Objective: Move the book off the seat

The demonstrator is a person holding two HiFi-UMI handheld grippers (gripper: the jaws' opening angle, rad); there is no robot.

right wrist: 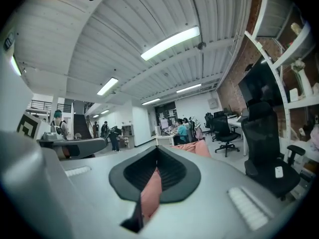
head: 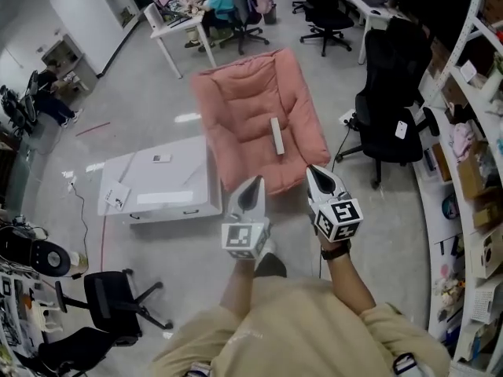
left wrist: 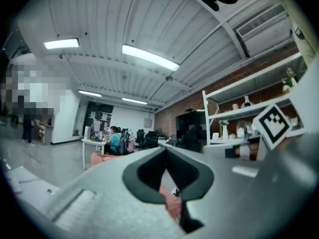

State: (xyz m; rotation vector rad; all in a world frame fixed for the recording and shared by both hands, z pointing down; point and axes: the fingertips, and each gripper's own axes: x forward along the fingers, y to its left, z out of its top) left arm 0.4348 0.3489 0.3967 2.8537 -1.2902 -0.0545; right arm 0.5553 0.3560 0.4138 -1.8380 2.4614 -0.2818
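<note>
A slim, pale rectangular book (head: 277, 135) lies flat on the cushion of a pink padded fabric floor seat (head: 236, 108), towards its right side, in an open-plan office. The person's left gripper (head: 253, 185) and right gripper (head: 316, 174) are held side by side just short of the seat's front edge, well apart from the book. Each has its jaws closed tip to tip, gripping nothing, with a low white table (head: 157, 199) on the floor to the left.
</note>
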